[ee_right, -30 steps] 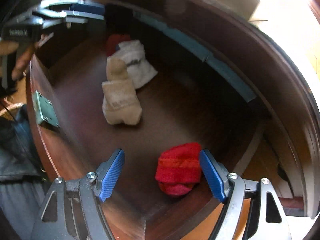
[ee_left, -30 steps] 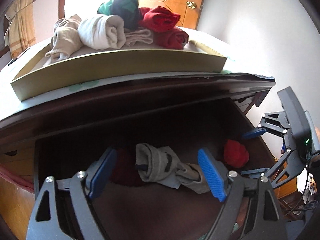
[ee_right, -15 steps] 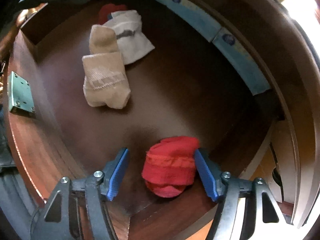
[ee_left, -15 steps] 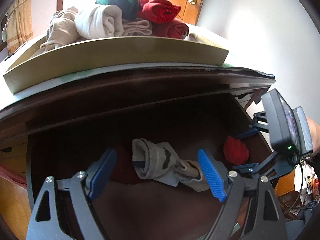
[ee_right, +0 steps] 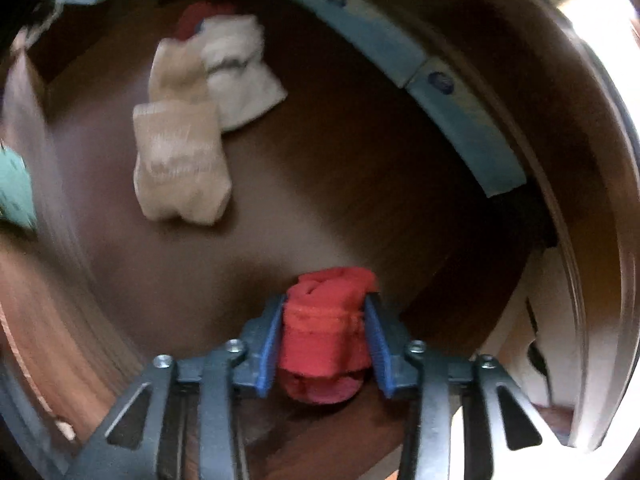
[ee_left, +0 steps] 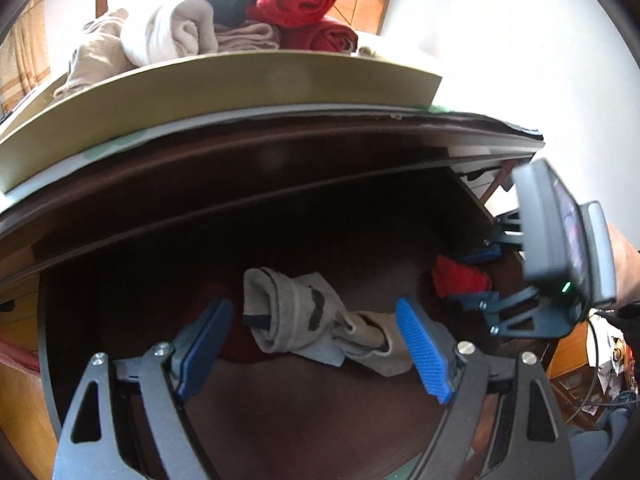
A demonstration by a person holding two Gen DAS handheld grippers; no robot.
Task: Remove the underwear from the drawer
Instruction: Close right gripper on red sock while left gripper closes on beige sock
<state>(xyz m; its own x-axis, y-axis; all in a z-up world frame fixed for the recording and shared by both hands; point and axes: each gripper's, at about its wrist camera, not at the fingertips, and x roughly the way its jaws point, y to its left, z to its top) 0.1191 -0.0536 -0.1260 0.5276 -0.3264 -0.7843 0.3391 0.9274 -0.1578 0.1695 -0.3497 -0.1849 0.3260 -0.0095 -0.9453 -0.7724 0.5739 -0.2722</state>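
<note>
- While its ribbed blue pads are pressing in from both sides, the right gripper (ee_right: 324, 340) is pinching a rolled bundle of soft red knit underwear (ee_right: 325, 334) near the front corner of the dark brown wooden drawer (ee_right: 340, 184); its jaws have just been closing, with the red roll between them.
- Squeezed by the pads, the red roll is bulging above and below them, its stitched hem showing as a crinkled band.
- Further back on the smooth drawer floor, a folded beige knit piece (ee_right: 180, 160) is lying against a crumpled white piece with a grey stripe (ee_right: 240, 76); both are looking blurred.
- Over the same drawer, the left gripper (ee_left: 316, 348) is hovering with its jaws spread wide and nothing touching the textured blue pads.
- Beyond those pads, a lumpy grey cotton bundle with dark marks (ee_left: 296, 316) is resting on the drawer floor.
- Seen from the left wrist, the right gripper (ee_left: 472, 276) is showing at the far right, clamped on the red roll (ee_left: 460, 280).
- Up on the dresser top, a shallow olive cardboard tray (ee_left: 256, 84) is holding rolled cream, beige, dark green and red garments (ee_left: 240, 20).
</note>
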